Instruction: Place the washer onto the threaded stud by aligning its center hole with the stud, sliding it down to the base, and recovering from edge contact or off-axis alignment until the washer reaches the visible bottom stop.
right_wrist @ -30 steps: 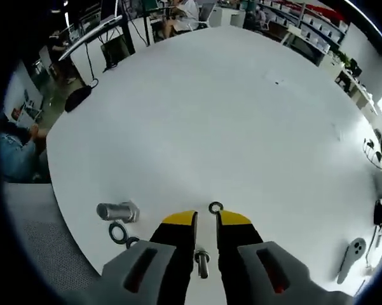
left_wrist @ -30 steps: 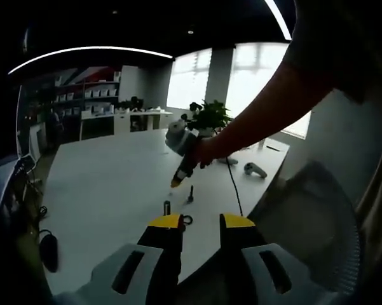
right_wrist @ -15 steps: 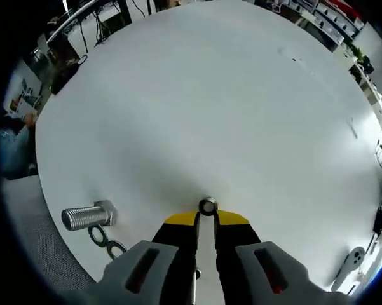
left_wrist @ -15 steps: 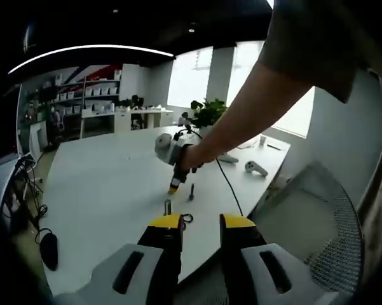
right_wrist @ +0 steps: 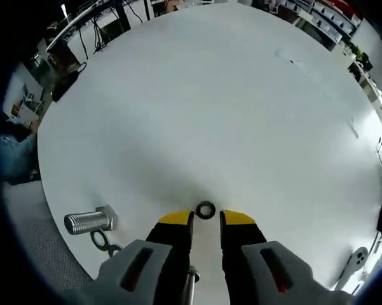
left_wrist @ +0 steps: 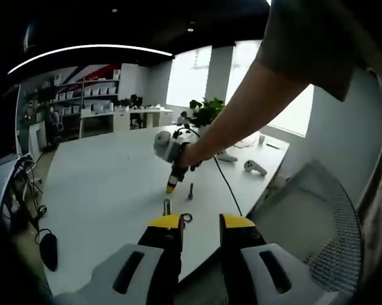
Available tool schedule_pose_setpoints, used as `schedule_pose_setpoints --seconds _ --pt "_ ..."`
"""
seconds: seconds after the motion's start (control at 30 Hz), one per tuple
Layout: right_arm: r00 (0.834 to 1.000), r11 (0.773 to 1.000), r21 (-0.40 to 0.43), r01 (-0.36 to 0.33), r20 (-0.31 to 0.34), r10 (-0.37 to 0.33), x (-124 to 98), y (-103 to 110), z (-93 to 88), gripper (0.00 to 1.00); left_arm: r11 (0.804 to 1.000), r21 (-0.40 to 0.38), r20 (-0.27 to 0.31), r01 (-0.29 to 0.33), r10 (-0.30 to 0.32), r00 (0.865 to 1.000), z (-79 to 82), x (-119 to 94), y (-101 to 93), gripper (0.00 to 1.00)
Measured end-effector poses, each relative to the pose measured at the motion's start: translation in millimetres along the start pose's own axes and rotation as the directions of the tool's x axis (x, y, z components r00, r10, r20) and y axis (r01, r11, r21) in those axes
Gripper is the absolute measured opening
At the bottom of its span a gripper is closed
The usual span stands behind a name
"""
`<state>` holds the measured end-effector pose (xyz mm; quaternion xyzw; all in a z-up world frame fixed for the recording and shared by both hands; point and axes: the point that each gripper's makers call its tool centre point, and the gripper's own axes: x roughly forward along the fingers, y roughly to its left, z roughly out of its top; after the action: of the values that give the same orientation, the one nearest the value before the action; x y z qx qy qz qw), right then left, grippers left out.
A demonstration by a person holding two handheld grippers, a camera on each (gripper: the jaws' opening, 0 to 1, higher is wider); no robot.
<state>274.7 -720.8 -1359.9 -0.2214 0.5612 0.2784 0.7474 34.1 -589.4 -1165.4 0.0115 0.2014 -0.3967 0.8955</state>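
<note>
A dark washer [right_wrist: 206, 210] lies flat on the white table [right_wrist: 210, 95], just ahead of my right gripper [right_wrist: 206, 218], whose jaws stand slightly apart and hold nothing. A small threaded stud [right_wrist: 191, 276] shows low between those jaws, partly hidden. In the left gripper view the right gripper [left_wrist: 170, 188] points down at the table, held by a person's hand, with the slim stud [left_wrist: 191, 190] standing just right of its tip. My left gripper [left_wrist: 202, 221] hovers open near the table's edge, nothing in it.
A large silver bolt [right_wrist: 89, 221] lies near the table edge with two spare washers [right_wrist: 102, 240] beside it; the bolt [left_wrist: 167, 206] and washers [left_wrist: 186, 218] sit just past my left jaws. A controller [left_wrist: 255, 169], a cable [left_wrist: 232, 190] and a mesh chair [left_wrist: 318, 235] are on the right.
The right gripper has come down over the washer and drawn back a little. Its jaws have spread slightly. The washer now lies flat just ahead of the tips. The left gripper has stayed put.
</note>
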Motion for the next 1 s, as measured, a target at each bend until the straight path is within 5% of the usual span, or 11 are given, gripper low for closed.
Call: schedule_pose_setpoints --seconds 0.5,0.73,1.0 --pt "1.0 1.0 -0.012 -0.016 -0.022 0.016 3.0 -4.1 4.4 0.15 1.0 0.002 0.002 0.007 -0.007 1.0 0.1 -0.2 -1.0 0.2" --pt "0.993 0.994 -0.106 0.001 -0.119 -0.014 3.2 -0.7 4.9 0.15 1.0 0.002 0.0 0.01 -0.01 1.0 -0.1 0.0 -1.7 0.2" --pt "0.986 0.983 -0.18 0.041 -0.152 -0.069 2.4 1.0 4.2 0.14 1.0 0.004 0.003 0.004 -0.004 1.0 0.3 -0.4 -0.6 0.2"
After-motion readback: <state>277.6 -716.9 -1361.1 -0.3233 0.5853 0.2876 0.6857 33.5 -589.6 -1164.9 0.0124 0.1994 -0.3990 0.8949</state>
